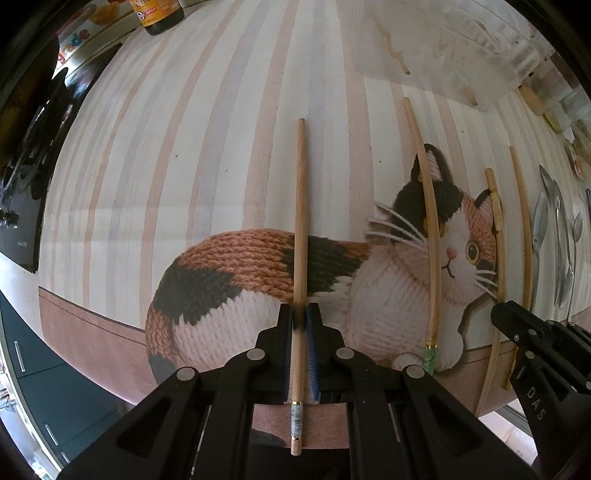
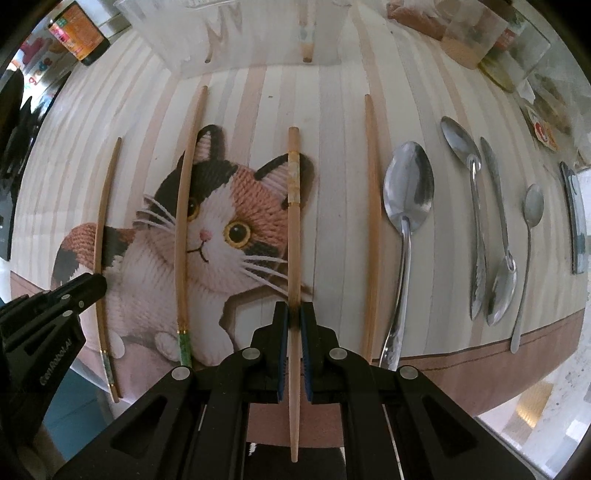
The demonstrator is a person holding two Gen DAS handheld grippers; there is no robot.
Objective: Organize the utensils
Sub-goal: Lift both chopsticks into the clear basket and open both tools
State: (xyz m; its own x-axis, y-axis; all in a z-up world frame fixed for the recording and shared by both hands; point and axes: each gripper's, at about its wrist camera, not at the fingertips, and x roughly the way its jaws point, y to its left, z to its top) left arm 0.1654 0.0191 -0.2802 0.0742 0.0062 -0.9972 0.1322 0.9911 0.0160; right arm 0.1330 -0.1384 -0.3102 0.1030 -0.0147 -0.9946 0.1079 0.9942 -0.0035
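Several wooden chopsticks and metal spoons lie in a row on a cat-print placemat (image 1: 207, 166). My left gripper (image 1: 300, 321) points down and is shut on a chopstick (image 1: 300, 221) with a grey band near its close end. It shows at the left of the right wrist view as left gripper (image 2: 96, 283). My right gripper (image 2: 294, 321) is shut on another chopstick (image 2: 293, 251), which has a pale band near its far end. From the left wrist view the right gripper (image 1: 498, 314) sits at the right. Between the two lies a green-banded chopstick (image 2: 184, 221).
A plain chopstick (image 2: 371, 221) lies right of my right gripper, then a large spoon (image 2: 406, 192) and several smaller spoons (image 2: 476, 229). A clear plastic container (image 2: 240, 40) stands at the mat's far edge. A dark bottle (image 1: 159, 14) is far left; jars (image 2: 476, 33) far right.
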